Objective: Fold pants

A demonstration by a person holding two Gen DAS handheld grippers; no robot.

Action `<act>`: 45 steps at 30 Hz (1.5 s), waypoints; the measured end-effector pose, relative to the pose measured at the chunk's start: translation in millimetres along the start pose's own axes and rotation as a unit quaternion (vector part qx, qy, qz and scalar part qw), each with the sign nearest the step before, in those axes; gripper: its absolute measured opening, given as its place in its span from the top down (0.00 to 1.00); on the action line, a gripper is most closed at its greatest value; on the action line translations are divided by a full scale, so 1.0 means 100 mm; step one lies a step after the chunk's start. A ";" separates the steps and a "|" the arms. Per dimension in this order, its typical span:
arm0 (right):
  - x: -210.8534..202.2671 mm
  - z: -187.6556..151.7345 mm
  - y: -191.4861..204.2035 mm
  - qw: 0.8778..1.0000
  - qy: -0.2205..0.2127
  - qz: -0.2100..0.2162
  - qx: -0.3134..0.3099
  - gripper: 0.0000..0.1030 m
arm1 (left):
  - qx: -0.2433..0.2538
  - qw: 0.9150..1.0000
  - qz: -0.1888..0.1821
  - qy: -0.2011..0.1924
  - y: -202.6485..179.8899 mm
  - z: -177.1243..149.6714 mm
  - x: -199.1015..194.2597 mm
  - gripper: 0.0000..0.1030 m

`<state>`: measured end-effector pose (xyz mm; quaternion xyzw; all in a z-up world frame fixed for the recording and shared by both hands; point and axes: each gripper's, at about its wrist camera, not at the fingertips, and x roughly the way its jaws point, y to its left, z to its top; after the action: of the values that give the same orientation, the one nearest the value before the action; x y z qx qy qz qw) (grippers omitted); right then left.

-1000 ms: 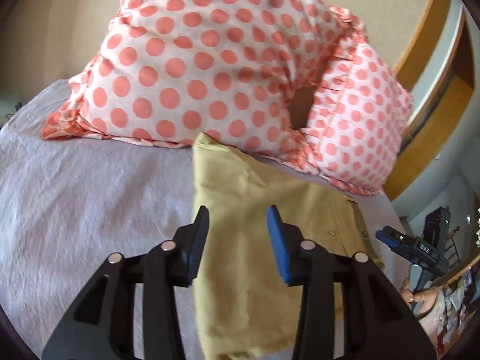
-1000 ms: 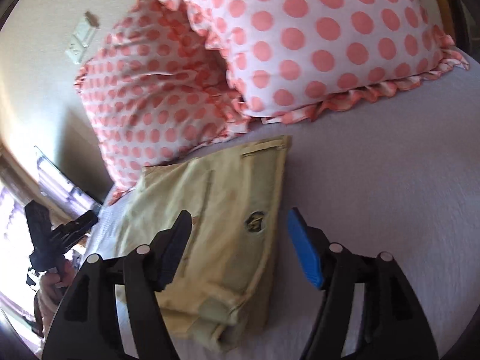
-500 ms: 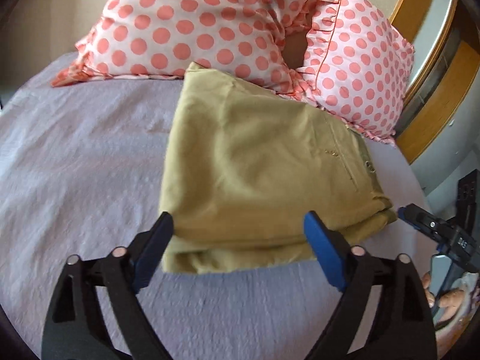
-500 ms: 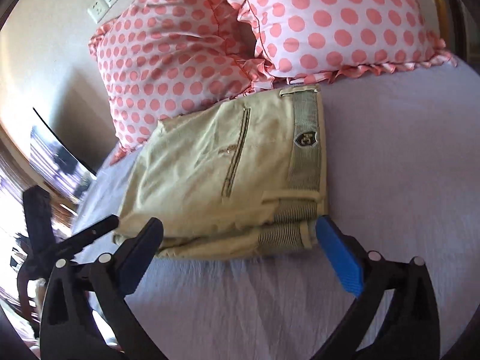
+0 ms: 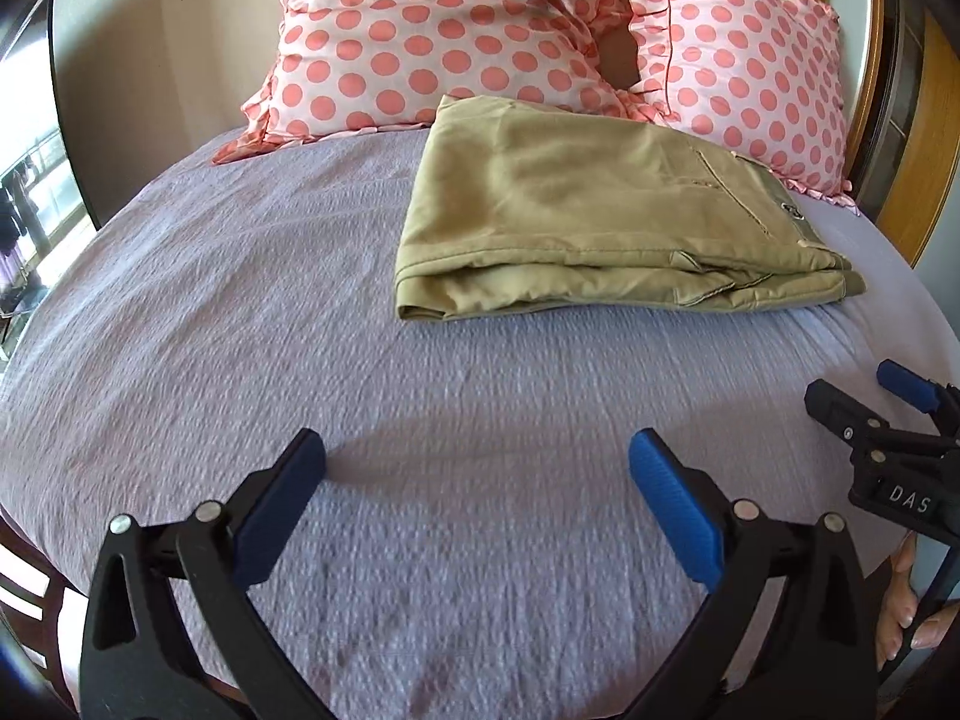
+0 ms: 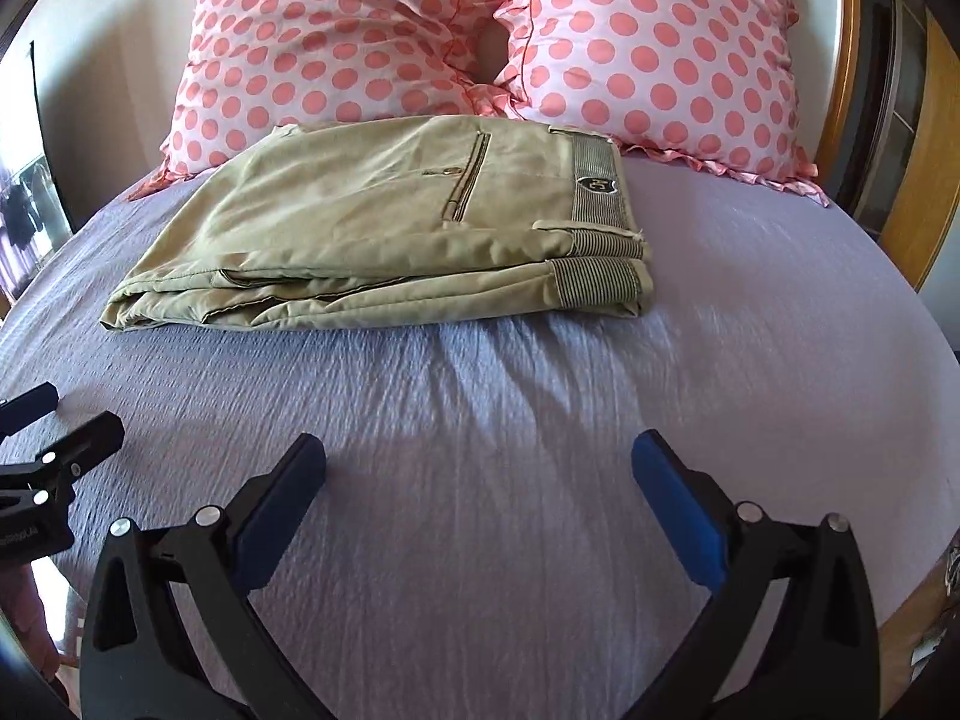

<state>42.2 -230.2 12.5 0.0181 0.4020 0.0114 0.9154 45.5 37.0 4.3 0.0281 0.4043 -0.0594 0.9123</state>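
Note:
The khaki pants lie folded in a flat stack on the lavender bed sheet, just in front of the pillows; they also show in the right wrist view, waistband to the right. My left gripper is open and empty, held over bare sheet well short of the pants. My right gripper is open and empty, likewise back from the pants. Each gripper shows at the edge of the other's view: the right one and the left one.
Two pink polka-dot pillows lean against the wall behind the pants. A wooden bed frame runs along the right. A dark window or screen is at the left.
Both grippers have let go of the pants, opened wide and pulled back toward the near side of the bed. The pants stay folded on the sheet.

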 end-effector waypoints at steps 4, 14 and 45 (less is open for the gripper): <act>-0.02 -0.03 0.00 1.000 -0.012 -0.012 0.008 0.01 | 0.002 1.000 0.005 -0.020 -0.01 -0.07 -0.02 0.02; -0.03 -0.07 0.00 1.000 -0.026 -0.014 0.008 0.01 | -0.006 0.999 0.014 -0.034 -0.03 -0.09 -0.04 0.02; -0.02 -0.07 0.00 1.000 -0.026 -0.013 0.008 0.01 | -0.006 0.999 0.014 -0.033 -0.03 -0.09 -0.04 0.02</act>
<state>35.1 -230.0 9.3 0.0203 0.3784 -0.0043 0.9254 35.5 35.4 1.0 0.0263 0.3736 -0.0449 0.9261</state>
